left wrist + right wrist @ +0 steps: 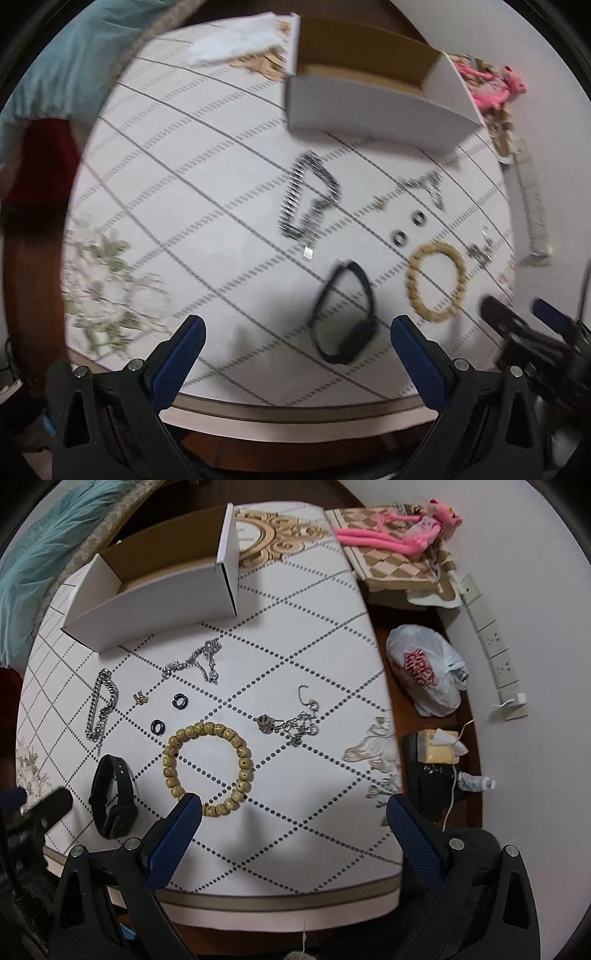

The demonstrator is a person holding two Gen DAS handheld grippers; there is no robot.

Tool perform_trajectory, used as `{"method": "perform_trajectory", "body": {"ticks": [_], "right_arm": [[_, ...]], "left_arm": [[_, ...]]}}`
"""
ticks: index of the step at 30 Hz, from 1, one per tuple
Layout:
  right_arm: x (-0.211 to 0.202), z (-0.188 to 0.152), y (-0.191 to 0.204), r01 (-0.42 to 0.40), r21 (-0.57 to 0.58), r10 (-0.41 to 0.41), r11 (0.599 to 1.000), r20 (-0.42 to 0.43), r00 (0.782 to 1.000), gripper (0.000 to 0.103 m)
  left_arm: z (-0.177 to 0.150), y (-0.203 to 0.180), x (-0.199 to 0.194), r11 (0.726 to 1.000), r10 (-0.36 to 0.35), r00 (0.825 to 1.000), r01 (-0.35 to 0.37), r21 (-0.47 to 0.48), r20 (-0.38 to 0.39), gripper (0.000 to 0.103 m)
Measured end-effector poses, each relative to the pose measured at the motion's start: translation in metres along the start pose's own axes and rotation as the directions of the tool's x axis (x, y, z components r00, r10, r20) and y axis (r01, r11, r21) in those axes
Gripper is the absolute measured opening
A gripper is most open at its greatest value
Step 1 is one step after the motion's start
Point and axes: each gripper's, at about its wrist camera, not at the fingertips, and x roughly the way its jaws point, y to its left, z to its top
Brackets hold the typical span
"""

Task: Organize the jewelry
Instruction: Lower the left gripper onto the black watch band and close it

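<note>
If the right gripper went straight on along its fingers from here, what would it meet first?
Probably the bead bracelet: the open right gripper points over the table's near edge, and the bracelet's near side lies by its left finger. Dead centre looks like bare tabletop; depth is unclear.

One box (159, 587), three silver chains (101, 705), two black rings (178, 700), one bead bracelet (207, 766), one black wristband (112, 799), one gold charm (139, 698).

White wall (535, 590) carries a socket strip (493, 635); quilted white table covering (295, 635); apparently teal bedding (33, 565) at left.
</note>
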Motion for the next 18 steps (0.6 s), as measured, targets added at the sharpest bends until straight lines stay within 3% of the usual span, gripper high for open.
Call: {"method": "perform_trajectory", "body": {"ticks": [6,10,12,13,15,18], "right_arm": [[0.017,0.002,-0.004,-0.023,0.012,0.023,1.000,-0.030,0.999,0.099],[0.023,0.004,-0.007,-0.045,0.015,0.046,0.999,-0.039,0.998,0.096],[0.025,0.003,-0.007,-0.061,0.017,0.061,0.998,-0.042,0.997,0.093],[0.026,0.003,-0.007,-0.070,0.019,0.070,0.997,-0.040,0.997,0.087],[0.029,0.002,-0.007,-0.083,0.016,0.084,0.996,-0.038,0.996,0.085],[0.032,0.002,-0.005,-0.091,0.016,0.091,0.996,-0.034,0.995,0.081]], "left_arm": [[-0.007,-0.016,0.026,0.999,-0.021,0.998,0.024,0.041,-0.059,0.101],[-0.008,-0.021,0.036,0.998,-0.005,0.999,0.008,0.059,-0.043,0.095],[-0.007,-0.023,0.041,0.997,0.009,0.999,-0.006,0.078,-0.035,0.072],[-0.006,-0.025,0.044,0.996,0.013,0.999,-0.010,0.085,-0.035,0.068],[-0.006,-0.025,0.048,0.996,0.003,0.999,0.000,0.088,-0.033,0.054],[-0.002,-0.023,0.050,0.995,0.031,1.000,-0.032,0.093,0.003,0.048]]}}
